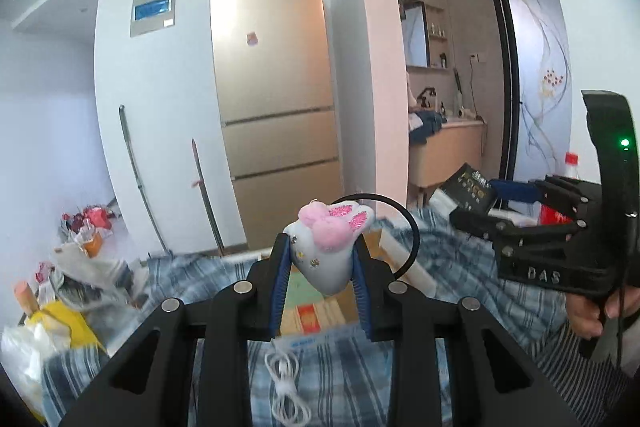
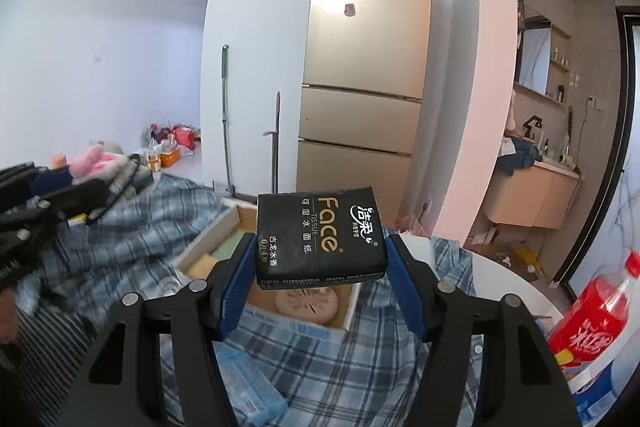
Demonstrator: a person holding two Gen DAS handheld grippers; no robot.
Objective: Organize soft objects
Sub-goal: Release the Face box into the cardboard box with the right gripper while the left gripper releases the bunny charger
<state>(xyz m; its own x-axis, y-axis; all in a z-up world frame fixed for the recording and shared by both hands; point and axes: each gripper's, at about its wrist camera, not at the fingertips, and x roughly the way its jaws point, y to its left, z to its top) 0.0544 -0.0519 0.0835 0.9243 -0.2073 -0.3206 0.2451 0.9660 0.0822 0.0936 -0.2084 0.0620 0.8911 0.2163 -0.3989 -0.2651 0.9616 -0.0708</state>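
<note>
My left gripper (image 1: 322,261) is shut on a small white plush bunny (image 1: 326,247) with pink ears, a pink pompom and a black elastic loop, held above the plaid cloth. My right gripper (image 2: 320,259) is shut on a black "Face" tissue pack (image 2: 320,237), held above an open cardboard box (image 2: 208,231). The box holds coloured sponges and a round tan pad (image 2: 306,303). In the left wrist view the right gripper (image 1: 480,195) with the tissue pack (image 1: 470,187) shows at the right. In the right wrist view the left gripper (image 2: 86,183) with the plush (image 2: 96,163) shows at the left.
A blue plaid cloth (image 1: 344,359) covers the surface. A white cable (image 1: 284,383) lies on it. Plastic bags (image 1: 60,307) lie at left. A red cola bottle (image 2: 592,311) lies at the right. A clear blue plastic case (image 2: 248,383) lies below the box. A gold fridge (image 2: 360,67) stands behind.
</note>
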